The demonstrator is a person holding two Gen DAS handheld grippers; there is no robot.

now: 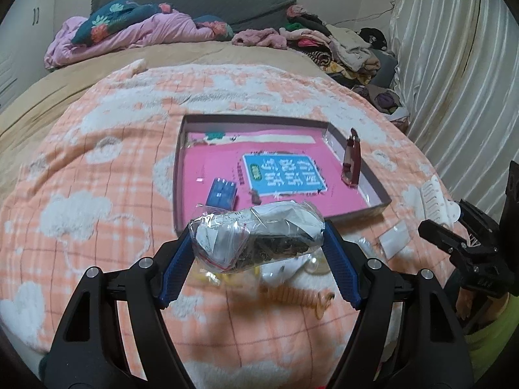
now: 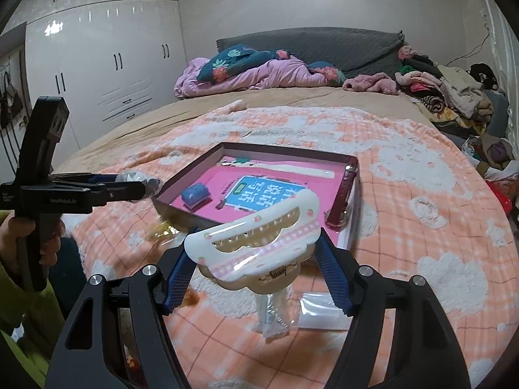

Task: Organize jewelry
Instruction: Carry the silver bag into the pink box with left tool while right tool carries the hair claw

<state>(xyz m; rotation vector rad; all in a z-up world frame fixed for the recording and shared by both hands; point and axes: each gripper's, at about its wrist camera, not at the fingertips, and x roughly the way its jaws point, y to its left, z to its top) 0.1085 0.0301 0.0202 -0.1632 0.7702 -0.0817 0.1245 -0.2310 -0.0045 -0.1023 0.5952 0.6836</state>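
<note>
The left gripper [image 1: 258,243] is clamping a clear zip bag [image 1: 256,235] between its blue pads [image 1: 176,269], its jaws closed onto the bag's two ends and holding it above the blanket [image 1: 107,168], just short of the near wall of the shallow box [image 1: 373,178]. The bag is holding dark tangled pieces and white paper (the contents are too crumpled to identify further). The right gripper [image 2: 256,259] is gripping a white hair claw [image 2: 256,240] with pink check trim, its jaws part-closed against the claw's ends and lifting it clear of the blanket, near the box's front corner. Inside the box, a pink printed sheet [image 1: 211,165] is lining the floor; a small blue case [image 1: 222,193] is lying near the front left, and a dark red strap [image 1: 352,159] is leaning against the right wall. On the blanket under the grippers, small clear packets [image 2: 321,311] and a pale ridged comb-like piece [image 1: 298,295] are lying loose.
</note>
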